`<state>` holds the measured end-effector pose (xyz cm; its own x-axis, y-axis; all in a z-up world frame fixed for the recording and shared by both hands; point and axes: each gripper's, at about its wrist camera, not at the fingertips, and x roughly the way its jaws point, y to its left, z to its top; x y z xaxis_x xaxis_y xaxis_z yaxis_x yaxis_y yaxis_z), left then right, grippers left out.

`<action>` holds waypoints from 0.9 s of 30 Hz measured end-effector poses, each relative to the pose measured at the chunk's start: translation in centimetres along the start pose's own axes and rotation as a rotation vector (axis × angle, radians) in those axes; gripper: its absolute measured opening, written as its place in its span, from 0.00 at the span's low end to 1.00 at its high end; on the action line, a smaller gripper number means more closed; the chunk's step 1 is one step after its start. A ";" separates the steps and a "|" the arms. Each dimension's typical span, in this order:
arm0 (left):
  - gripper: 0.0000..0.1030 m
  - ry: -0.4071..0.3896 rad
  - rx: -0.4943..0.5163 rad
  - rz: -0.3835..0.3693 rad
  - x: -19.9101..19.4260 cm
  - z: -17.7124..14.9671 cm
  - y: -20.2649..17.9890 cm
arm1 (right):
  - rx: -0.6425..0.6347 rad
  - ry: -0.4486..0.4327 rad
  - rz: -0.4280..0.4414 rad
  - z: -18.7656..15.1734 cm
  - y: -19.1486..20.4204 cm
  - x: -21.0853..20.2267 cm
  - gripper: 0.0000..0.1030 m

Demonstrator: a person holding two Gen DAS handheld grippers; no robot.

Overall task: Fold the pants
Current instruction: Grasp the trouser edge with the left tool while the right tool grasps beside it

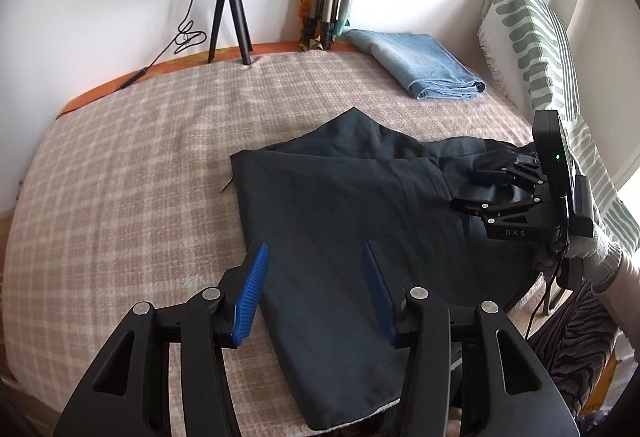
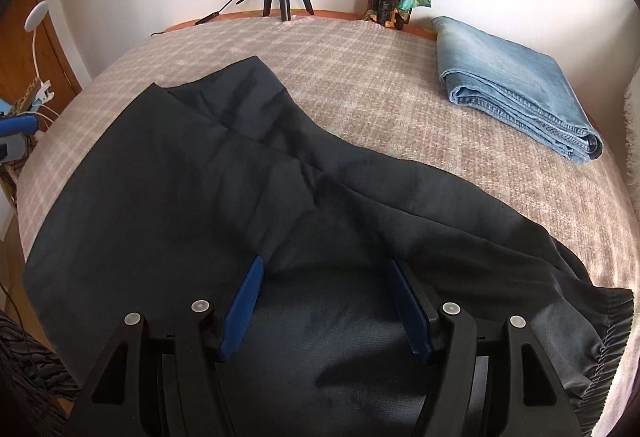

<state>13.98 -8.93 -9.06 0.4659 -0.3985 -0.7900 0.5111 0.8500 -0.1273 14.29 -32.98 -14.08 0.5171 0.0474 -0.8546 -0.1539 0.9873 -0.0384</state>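
Your dark pants [image 1: 340, 205] lie spread on the bed [image 1: 132, 165], partly doubled over, elastic waistband [image 2: 608, 321] at the right. Both your left gripper [image 1: 314, 297] and right gripper [image 2: 326, 307] hover over them, spread wide, holding nothing. The cloth looks thin, limp and a bit slippery, so pinch both layers at a hem or the waistband's thicker edge.

Folded jeans [image 2: 516, 85], a striped pillow [image 1: 536, 49] and two tripods [image 1: 230, 17] edge the checked blanket [image 1: 132, 141].
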 end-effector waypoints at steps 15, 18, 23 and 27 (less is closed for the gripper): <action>0.49 -0.046 -0.312 -0.042 1.7 -9.9 2.3 | 0.012 0.034 0.255 7.1 7.3 -3.1 0.81; 0.46 -0.070 -0.312 -0.065 1.7 -10.2 2.3 | 0.013 0.079 0.285 9.6 9.6 -1.7 0.81; 0.24 -0.094 -0.326 -0.147 2.1 -10.1 1.8 | 0.050 0.167 0.313 13.1 13.6 2.1 0.81; 0.20 -0.135 -0.290 -0.151 1.4 -9.9 0.9 | 0.017 0.232 0.277 15.0 17.9 5.3 0.81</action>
<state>7.99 -5.33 -16.24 0.5023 -0.5524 -0.6652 0.3642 0.8329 -0.4166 26.91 -12.82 -11.57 0.2528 0.2803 -0.9260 -0.2463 0.9442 0.2186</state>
